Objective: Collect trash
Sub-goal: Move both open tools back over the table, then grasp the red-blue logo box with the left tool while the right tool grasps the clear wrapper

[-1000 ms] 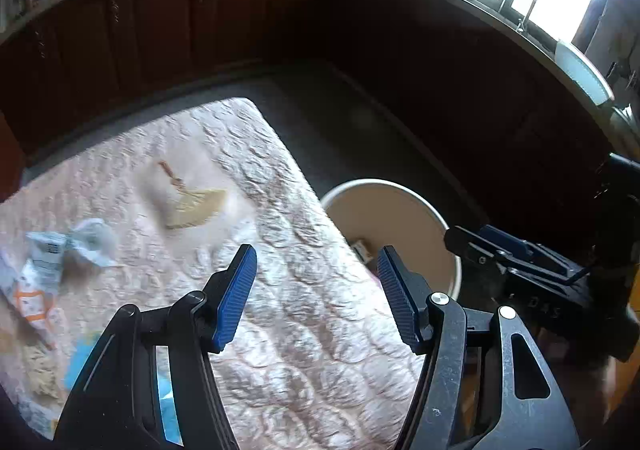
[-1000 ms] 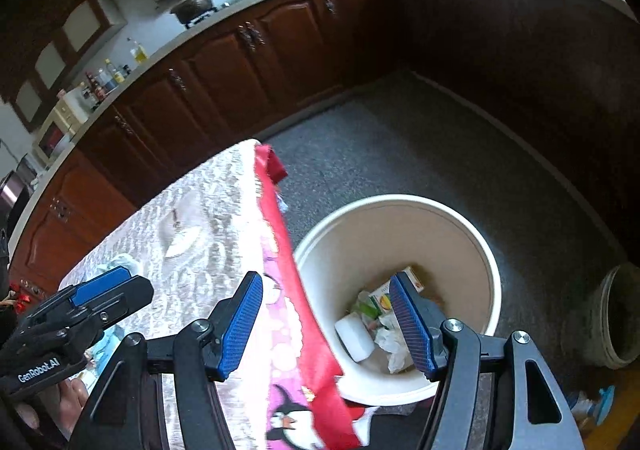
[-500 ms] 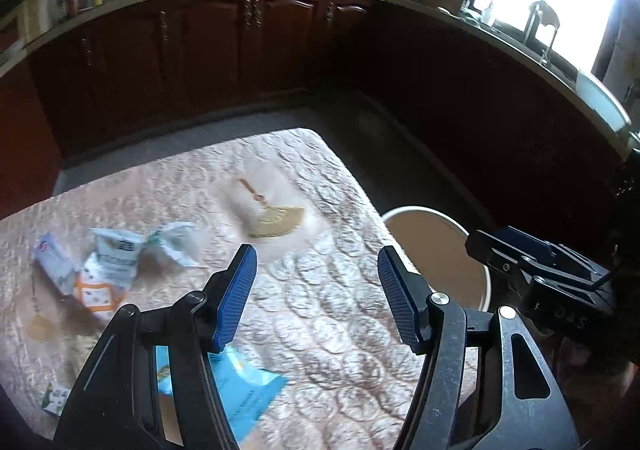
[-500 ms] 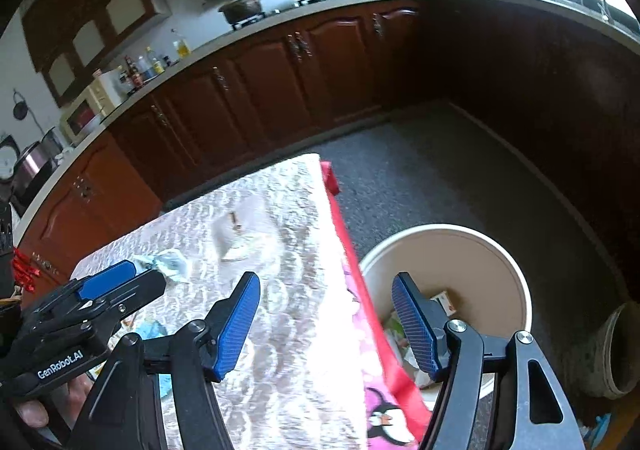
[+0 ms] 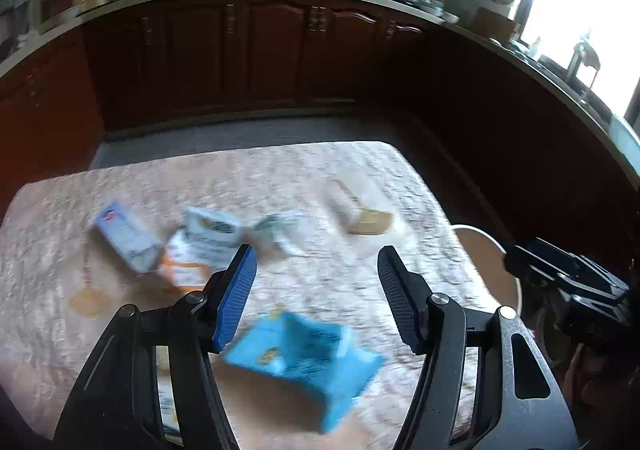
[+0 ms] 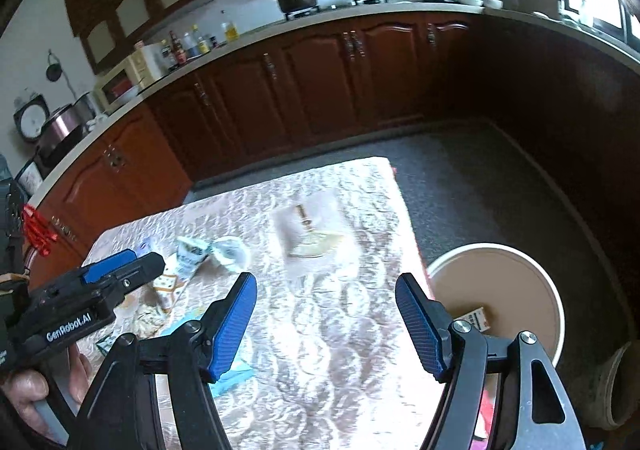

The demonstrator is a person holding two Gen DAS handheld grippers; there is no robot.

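Trash lies on a table under a pale quilted cloth (image 5: 320, 166): a blue packet (image 5: 304, 354) nearest me, a white carton (image 5: 124, 234), white printed packets (image 5: 212, 234) and a crumpled wrapper (image 5: 276, 230). My left gripper (image 5: 314, 254) hangs above the cloth, open, nothing between its blue pads. In the right wrist view my right gripper (image 6: 326, 282) is over the table's right part, its jaws opening and empty. A cream bin (image 6: 556, 306) stands on the floor right of the table, a small box (image 6: 476, 318) inside. The same packets (image 6: 192, 250) show there too.
A small tan brush-like thing (image 5: 368, 222) lies near the table's far right corner. Dark wooden cabinets (image 6: 320, 82) curve around the room, with grey floor (image 6: 480, 178) between them and the table. A grey bucket (image 6: 616, 386) stands beyond the bin. A hand (image 6: 24, 386) holds the left gripper.
Both views have swung left from the bin to the table. The packets and blue packet have come into fuller view, the bin has slid to the right edge. The right jaws stand slightly wider.
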